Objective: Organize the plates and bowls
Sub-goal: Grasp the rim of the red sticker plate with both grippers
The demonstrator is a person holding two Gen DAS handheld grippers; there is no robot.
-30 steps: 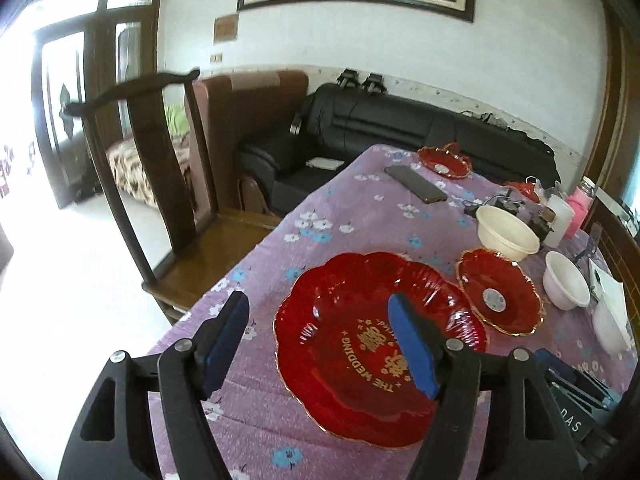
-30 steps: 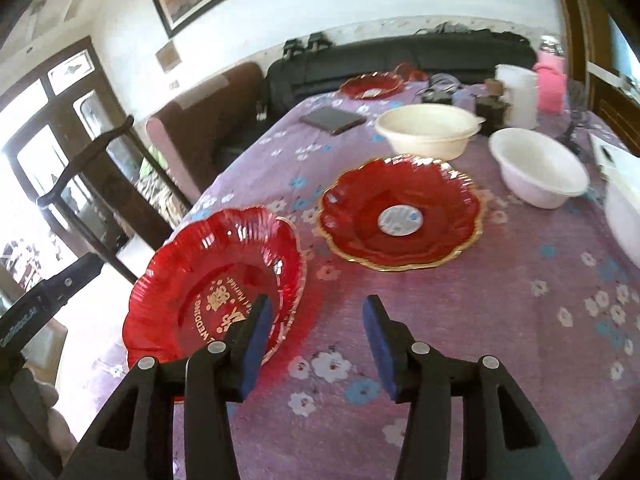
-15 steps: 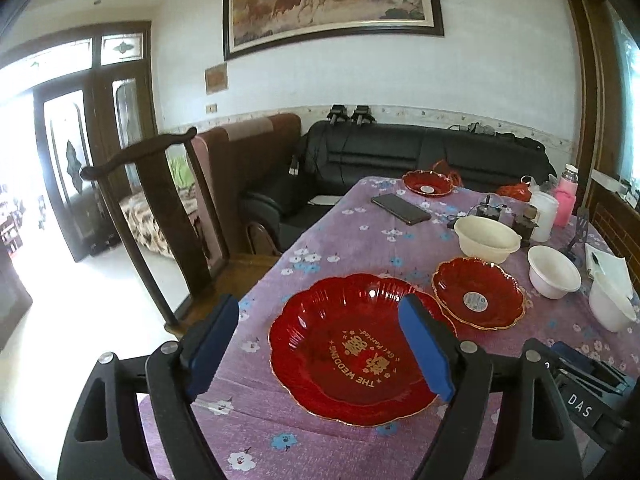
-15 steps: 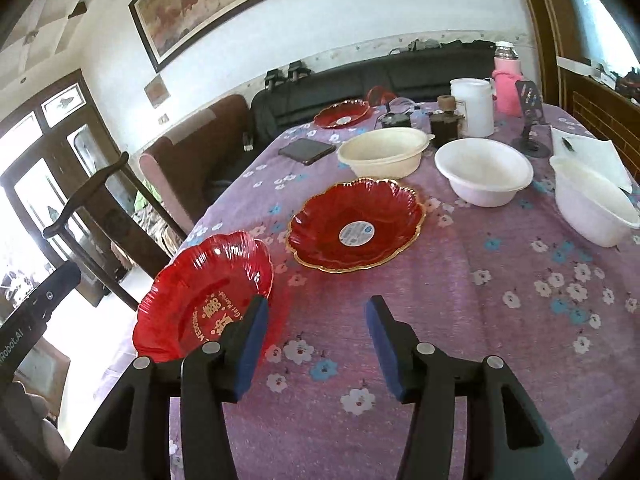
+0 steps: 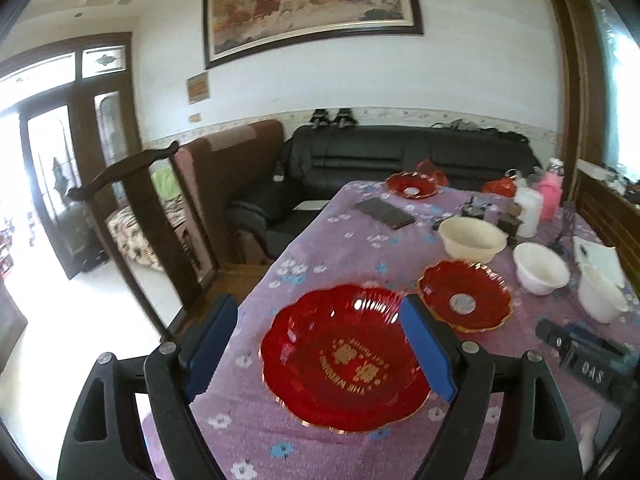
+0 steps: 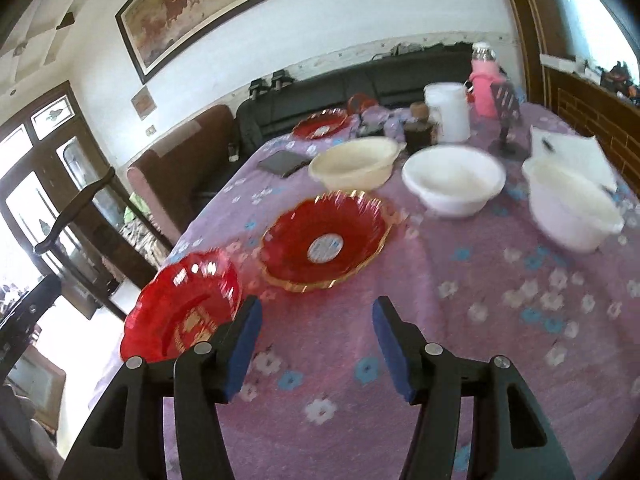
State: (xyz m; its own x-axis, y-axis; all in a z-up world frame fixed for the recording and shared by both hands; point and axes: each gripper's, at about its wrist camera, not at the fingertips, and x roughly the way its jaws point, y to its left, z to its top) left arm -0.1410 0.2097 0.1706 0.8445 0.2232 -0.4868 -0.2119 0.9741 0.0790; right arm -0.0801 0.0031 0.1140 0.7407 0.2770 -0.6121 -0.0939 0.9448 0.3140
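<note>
A large red plate (image 5: 340, 360) with gold lettering lies flat at the near left corner of the table. My left gripper (image 5: 316, 304) hovers over it with its jaws opening; the plate shows in the gap, and the pads do not touch it. In the right wrist view the same plate (image 6: 184, 308) lies left of my right gripper (image 6: 316, 304). Its jaws are opening with only tablecloth between them. Beyond lie a smaller gold-rimmed red plate (image 6: 324, 240), a cream bowl (image 6: 354, 162), a white bowl (image 6: 454, 184) and another white bowl (image 6: 572, 208).
A third red plate (image 5: 412, 186) sits at the far end, near a dark phone (image 5: 386, 212). A white jug (image 6: 448, 116) and a pink bottle (image 6: 486, 84) stand at the back right. A wooden chair (image 5: 152, 216) stands against the table's left edge.
Both grippers have drawn back and risen, so more of the table shows. Both pairs of jaws have widened. The large red plate has stayed flat on the table.
</note>
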